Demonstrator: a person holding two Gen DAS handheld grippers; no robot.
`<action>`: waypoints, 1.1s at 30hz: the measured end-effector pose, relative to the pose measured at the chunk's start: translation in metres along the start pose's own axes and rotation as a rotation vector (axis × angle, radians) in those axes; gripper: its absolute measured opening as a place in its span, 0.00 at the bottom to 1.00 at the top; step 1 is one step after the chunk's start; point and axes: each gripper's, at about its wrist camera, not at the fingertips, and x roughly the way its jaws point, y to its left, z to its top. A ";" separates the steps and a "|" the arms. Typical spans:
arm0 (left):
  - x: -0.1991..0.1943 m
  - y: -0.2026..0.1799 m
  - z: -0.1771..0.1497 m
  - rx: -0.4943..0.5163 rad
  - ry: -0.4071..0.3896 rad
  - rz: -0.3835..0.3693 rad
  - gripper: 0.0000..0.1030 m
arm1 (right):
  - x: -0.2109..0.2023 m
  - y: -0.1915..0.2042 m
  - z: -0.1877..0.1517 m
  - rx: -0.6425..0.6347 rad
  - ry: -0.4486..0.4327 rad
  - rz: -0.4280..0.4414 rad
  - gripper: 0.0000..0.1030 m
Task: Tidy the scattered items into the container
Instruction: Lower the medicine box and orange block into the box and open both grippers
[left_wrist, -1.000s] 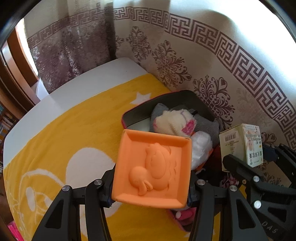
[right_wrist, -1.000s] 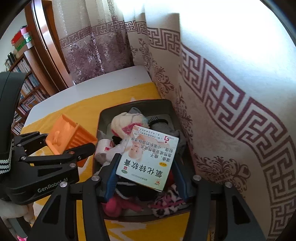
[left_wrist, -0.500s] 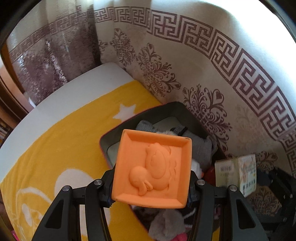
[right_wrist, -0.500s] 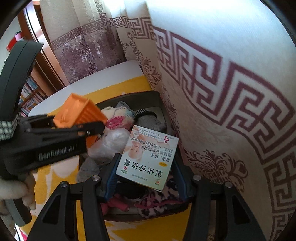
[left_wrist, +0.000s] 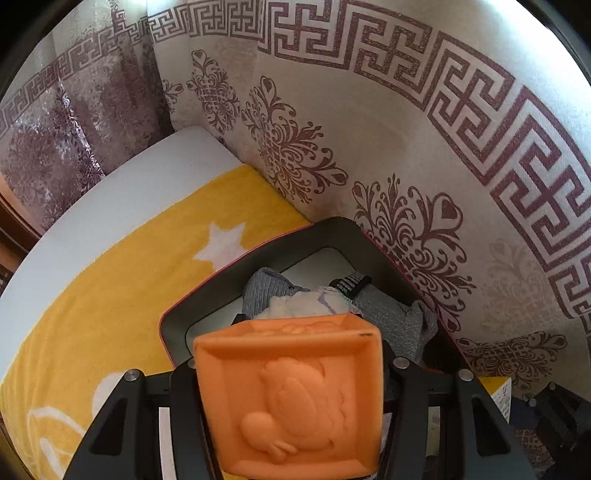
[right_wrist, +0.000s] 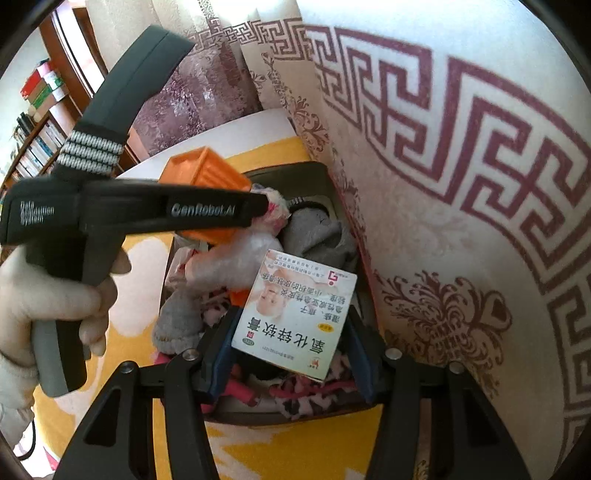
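My left hand-held gripper (left_wrist: 291, 402) gripped the orange duck mould (left_wrist: 290, 398) between its fingers, above the near corner of the dark container (left_wrist: 332, 230). My right hand-held gripper (right_wrist: 291, 332) clamped the white medicine box (right_wrist: 295, 314) over the same container's near end. Inside the container lay grey socks (right_wrist: 317, 236), probably, with a leopard-print cloth (right_wrist: 314, 398) nearest me. The container sat on the yellow towel (left_wrist: 110, 273).
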 end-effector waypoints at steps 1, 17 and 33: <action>0.000 0.001 0.000 -0.005 0.001 -0.003 0.54 | 0.000 0.001 0.000 -0.002 0.002 0.002 0.56; -0.027 0.013 0.000 -0.096 -0.042 -0.065 0.54 | 0.007 0.024 -0.016 -0.062 0.055 0.087 0.60; -0.051 0.036 -0.015 -0.245 -0.075 -0.160 0.54 | 0.005 0.016 -0.019 -0.015 0.049 0.096 0.71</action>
